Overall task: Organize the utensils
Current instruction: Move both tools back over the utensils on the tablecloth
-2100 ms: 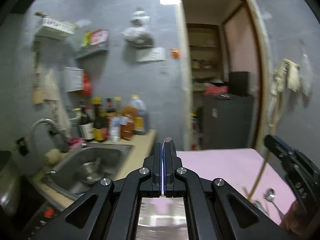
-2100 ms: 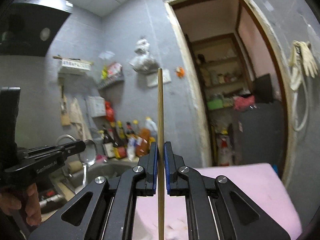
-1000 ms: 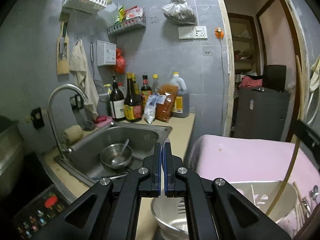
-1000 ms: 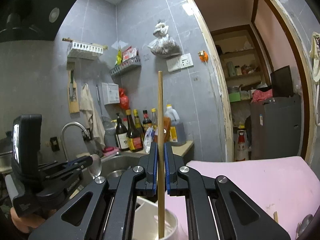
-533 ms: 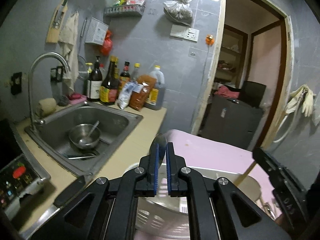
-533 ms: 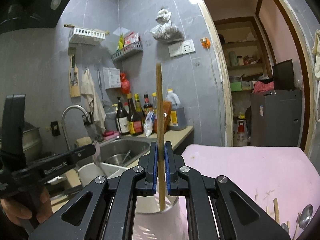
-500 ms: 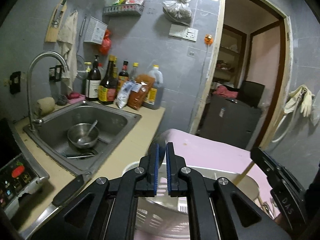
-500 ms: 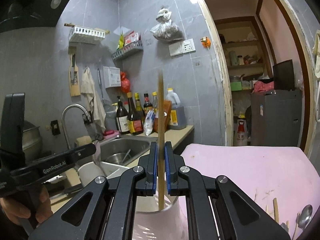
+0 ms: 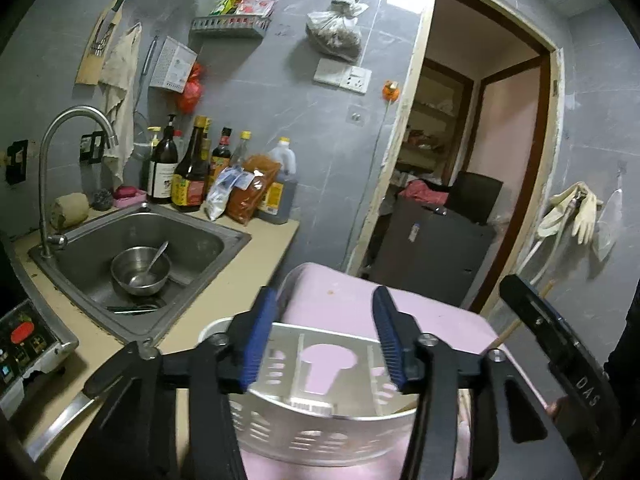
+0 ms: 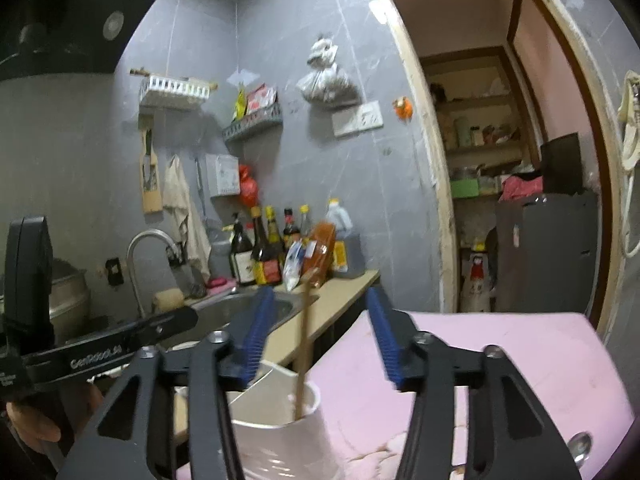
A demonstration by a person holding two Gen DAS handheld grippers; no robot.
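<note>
A white perforated utensil holder (image 9: 320,408) with divided compartments stands on the pink mat (image 9: 360,300); it also shows in the right wrist view (image 10: 280,424). My left gripper (image 9: 322,344) is open and empty just above the holder. My right gripper (image 10: 320,340) is open above the holder. A wooden chopstick (image 10: 303,344) stands free in the holder between the right jaws, touching neither. The chopstick's upper end (image 9: 516,322) shows in the left wrist view beside the right gripper's body (image 9: 560,356). The left gripper's body (image 10: 100,348) shows in the right wrist view.
A steel sink (image 9: 192,240) with a bowl (image 9: 140,272) and spoon lies left, with a tap (image 9: 76,120) and sauce bottles (image 9: 192,176) behind. A metal spoon (image 10: 580,444) lies on the pink mat (image 10: 480,352) at the right. A doorway (image 9: 472,160) opens behind.
Both grippers have opened. The right gripper let go of the chopstick, which dropped into the holder. The spoon held in the left gripper is gone from its jaws.
</note>
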